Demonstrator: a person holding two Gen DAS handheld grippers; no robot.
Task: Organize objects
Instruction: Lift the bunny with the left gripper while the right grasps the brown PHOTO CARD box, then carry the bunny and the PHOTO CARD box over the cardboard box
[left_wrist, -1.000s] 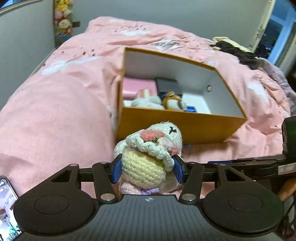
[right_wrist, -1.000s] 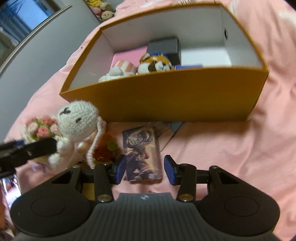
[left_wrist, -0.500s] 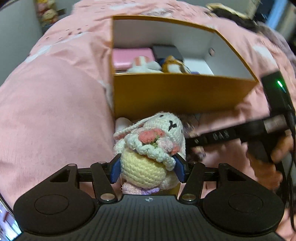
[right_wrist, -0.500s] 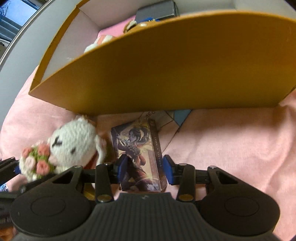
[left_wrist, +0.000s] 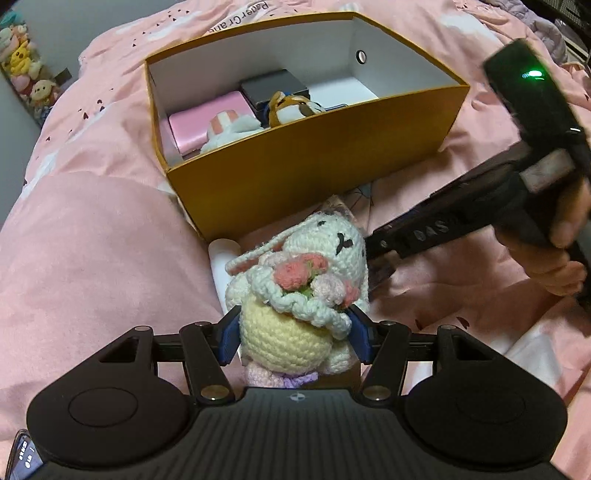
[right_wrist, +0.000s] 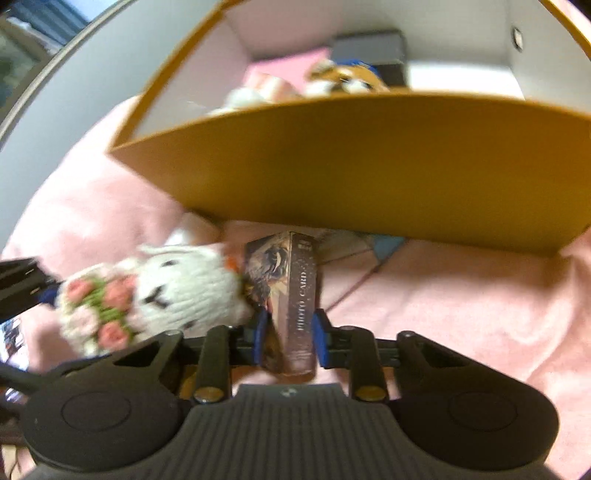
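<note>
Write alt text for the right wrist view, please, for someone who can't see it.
The right tongs are closing on a dark photo card box standing on pink bedding, just before an orange storage box. A crocheted bunny with a bouquet sits alongside, left.

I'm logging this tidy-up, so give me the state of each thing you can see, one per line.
Box: open, no lid, partly filled.
Crochet bunny: held upright between the left gripper fingers, outside the box.
Card pack: on edge, right gripper fingers closing on it.
Pink case: lying inside the box.
</note>
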